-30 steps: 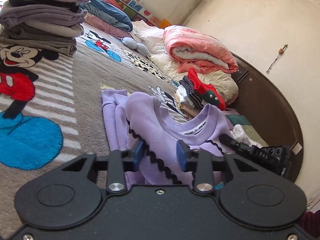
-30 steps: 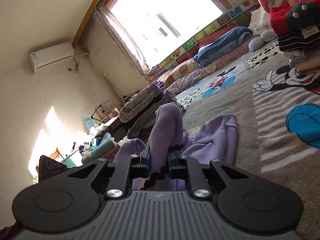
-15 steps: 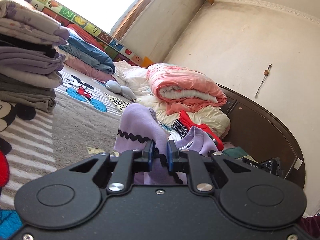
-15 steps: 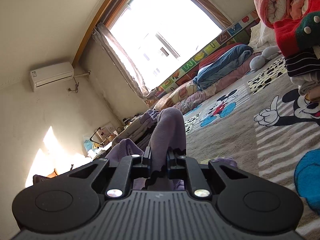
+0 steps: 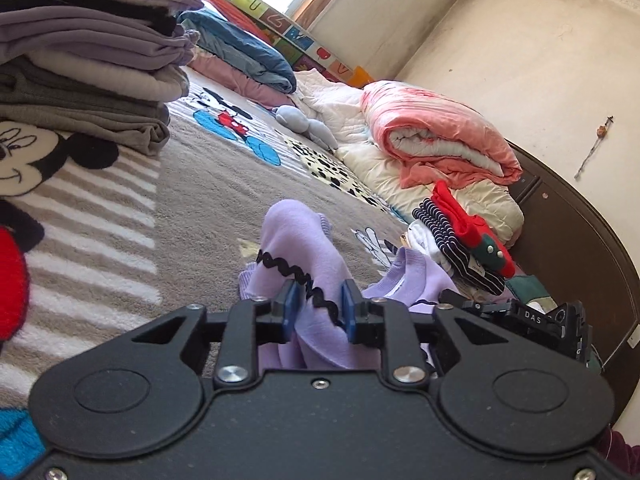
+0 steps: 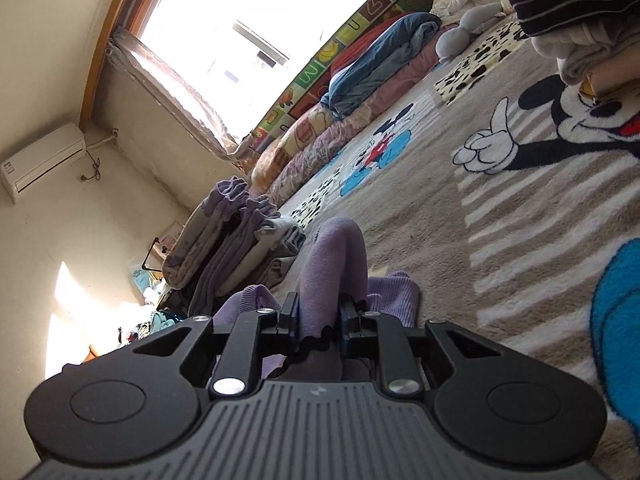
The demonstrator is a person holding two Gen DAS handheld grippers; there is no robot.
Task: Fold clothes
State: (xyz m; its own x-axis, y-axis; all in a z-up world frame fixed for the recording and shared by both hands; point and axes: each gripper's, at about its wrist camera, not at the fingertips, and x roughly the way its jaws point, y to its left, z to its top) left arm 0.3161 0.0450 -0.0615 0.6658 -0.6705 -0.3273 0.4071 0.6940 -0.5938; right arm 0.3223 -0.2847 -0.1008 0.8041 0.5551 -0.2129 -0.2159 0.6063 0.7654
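Lilac sweatshirt [image 5: 304, 248] folds lie between both just-opening claws, left claw [image 5: 318, 307] and right claw [image 6: 319, 317], likely being released onto the bed blanket [image 5: 192, 184].

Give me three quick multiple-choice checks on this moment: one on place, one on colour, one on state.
1. Where does the tall stack of folded clothes sit in the left wrist view?
A. upper left
B. lower right
C. centre

2. What colour is the zigzag trim on the lilac sweatshirt?
A. white
B. black
C. red

3. What lies between the left hand-held gripper pads?
A. nothing
B. a striped sock
C. sweatshirt fabric

Answers: 1 A, the stack fills the upper left corner. 2 B, the trim is black against lilac. 3 C, lilac cloth bunches between the blue pads, whose jaws have just been opening.
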